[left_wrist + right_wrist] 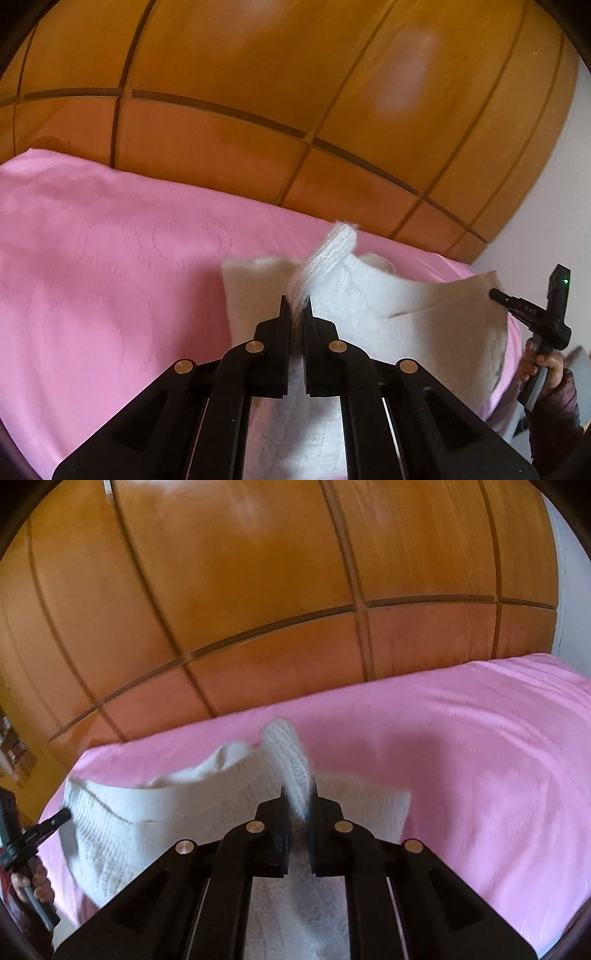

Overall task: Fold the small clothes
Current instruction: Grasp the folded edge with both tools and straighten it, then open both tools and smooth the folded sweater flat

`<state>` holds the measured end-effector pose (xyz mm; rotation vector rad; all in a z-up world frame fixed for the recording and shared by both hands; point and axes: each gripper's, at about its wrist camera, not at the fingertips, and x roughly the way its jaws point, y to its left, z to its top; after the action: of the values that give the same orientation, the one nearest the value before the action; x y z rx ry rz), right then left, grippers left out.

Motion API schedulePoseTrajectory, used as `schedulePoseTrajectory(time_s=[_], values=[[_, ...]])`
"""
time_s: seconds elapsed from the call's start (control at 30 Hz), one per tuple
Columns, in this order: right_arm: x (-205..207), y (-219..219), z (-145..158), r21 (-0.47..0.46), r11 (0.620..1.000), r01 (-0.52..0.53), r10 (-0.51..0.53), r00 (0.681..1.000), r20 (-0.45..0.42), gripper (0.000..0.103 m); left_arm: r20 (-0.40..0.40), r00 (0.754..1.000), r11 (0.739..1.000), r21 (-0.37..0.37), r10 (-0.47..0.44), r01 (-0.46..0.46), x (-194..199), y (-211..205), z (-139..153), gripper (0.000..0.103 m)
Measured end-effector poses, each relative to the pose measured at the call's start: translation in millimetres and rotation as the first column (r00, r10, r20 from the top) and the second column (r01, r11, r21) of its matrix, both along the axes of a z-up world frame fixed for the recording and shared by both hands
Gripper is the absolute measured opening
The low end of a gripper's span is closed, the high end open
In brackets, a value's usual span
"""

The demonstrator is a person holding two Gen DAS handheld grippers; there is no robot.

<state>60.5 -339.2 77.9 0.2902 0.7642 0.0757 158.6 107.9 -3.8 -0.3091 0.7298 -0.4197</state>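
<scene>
Closest to each camera, a black two-finger gripper fills the lower part of its view. The left gripper [296,306] has its jaws clenched on a ribbed edge of a white knitted garment [369,306], with a tuft of the knit standing up between the fingertips. The right gripper [299,797] is likewise clamped on a ribbed white edge of the same garment [177,812], which sticks up between its tips.

Just beyond the grippers, the garment hangs stretched between the two grips, lifted off a pink bedspread [92,258] at its held edges while the rest sags toward the bed. In the left view the right gripper shows at the far right edge, held by a person's hand [543,365] in a dark sleeve.

The fold appears to be at an early stage: both edges are gripped and raised, but no crease lies flat yet, so carrying the edge over and laying it down seems to remain.

Farthest away, wooden wardrobe panels [258,74] with dark grooves rise behind the bed
</scene>
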Motion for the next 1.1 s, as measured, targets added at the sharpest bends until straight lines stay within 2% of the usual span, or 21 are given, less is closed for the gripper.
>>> schedulePoseTrajectory(time_s=[0.13, 0.27, 0.37, 0.4, 0.43, 0.47, 0.5, 0.53, 0.57, 0.63, 0.73, 0.8, 0.83, 0.87, 0.93, 0.97, 1.0, 1.03, 1.07, 1.1], values=[[43, -14, -20, -0.011, 0.996, 0.084, -0.084, 0.996, -0.028, 0.006, -0.04, 0.998, 0.998, 0.046, 0.041, -0.039, 48, -13, -10, 0.004], [76, -26, -67, -0.036, 0.986, 0.162, -0.166, 0.977, -0.133, 0.006, -0.118, 0.988, 0.989, 0.127, 0.095, -0.08, 93, -29, -39, 0.004], [86, -30, -102, -0.049, 0.983, 0.178, -0.185, 0.96, -0.212, 0.007, -0.176, 0.978, 0.98, 0.18, 0.111, -0.079, 106, -39, -64, 0.006], [86, -32, -110, -0.044, 0.983, 0.178, -0.184, 0.957, -0.224, 0.012, -0.171, 0.976, 0.973, 0.208, 0.135, -0.098, 105, -40, -67, 0.006], [84, -34, -114, -0.028, 0.983, 0.179, -0.181, 0.956, -0.23, 0.016, -0.164, 0.976, 0.972, 0.21, 0.14, -0.104, 102, -40, -66, 0.013], [81, -37, -113, -0.02, 0.982, 0.189, -0.188, 0.957, -0.222, 0.038, -0.158, 0.978, 0.975, 0.197, 0.134, -0.102, 97, -38, -63, 0.025], [78, -40, -108, -0.017, 0.98, 0.199, -0.198, 0.958, -0.207, 0.051, -0.15, 0.979, 0.976, 0.191, 0.138, -0.108, 93, -36, -60, 0.03], [74, -42, -102, -0.018, 0.979, 0.204, -0.204, 0.961, -0.189, 0.052, -0.13, 0.98, 0.975, 0.186, 0.148, -0.123, 88, -32, -53, 0.036], [68, -41, -91, -0.033, 0.978, 0.208, -0.21, 0.965, -0.156, 0.052, -0.083, 0.985, 0.975, 0.177, 0.153, -0.137, 78, -30, -42, 0.037], [61, -34, -76, -0.046, 0.981, 0.187, -0.191, 0.975, -0.11, 0.052, -0.009, 0.993, 0.981, 0.156, 0.121, -0.118, 65, -31, -25, 0.037], [42, -8, -55, -0.027, 0.997, 0.075, -0.077, 0.995, -0.061, 0.052, 0.059, 0.998, 0.987, 0.161, -0.009, -0.001, 51, -53, -6, 0.037], [37, 19, -52, -0.001, 0.999, -0.033, 0.033, 0.997, -0.071, 0.052, 0.051, 0.993, 0.976, 0.195, -0.106, 0.094, 47, -78, -9, 0.037], [35, 32, -54, 0.006, 0.997, -0.078, 0.078, 0.993, -0.085, 0.052, 0.029, 0.987, 0.965, 0.22, -0.156, 0.146, 48, -93, -15, 0.042], [36, 48, -59, 0.008, 0.992, -0.124, 0.124, 0.986, -0.112, 0.051, -0.007, 0.981, 0.953, 0.234, -0.195, 0.191, 50, -103, -21, 0.054], [38, 68, -70, 0.0, 0.984, -0.176, 0.174, 0.972, -0.156, 0.051, -0.059, 0.978, 0.941, 0.267, -0.199, 0.208, 56, -118, -39, 0.058], [40, 79, -79, -0.013, 0.98, -0.2, 0.194, 0.963, -0.187, 0.05, -0.099, 0.974, 0.936, 0.272, -0.203, 0.223, 60, -125, -50, 0.058], [42, 87, -88, -0.03, 0.977, -0.211, 0.2, 0.956, -0.214, 0.041, -0.131, 0.97, 0.934, 0.268, -0.206, 0.235, 63, -129, -59, 0.056], [42, 90, -92, -0.043, 0.976, -0.215, 0.201, 0.955, -0.22, 0.034, -0.132, 0.971, 0.935, 0.271, -0.2, 0.23, 63, -130, -63, 0.038], [41, 94, -94, -0.052, 0.972, -0.228, 0.211, 0.952, -0.221, 0.018, -0.113, 0.974, 0.932, 0.287, -0.197, 0.221, 62, -131, -66, 0.017], [42, 94, -93, -0.052, 0.971, -0.233, 0.216, 0.951, -0.219, 0.006, -0.103, 0.976, 0.933, 0.289, -0.193, 0.215, 60, -131, -66, 0.009]])
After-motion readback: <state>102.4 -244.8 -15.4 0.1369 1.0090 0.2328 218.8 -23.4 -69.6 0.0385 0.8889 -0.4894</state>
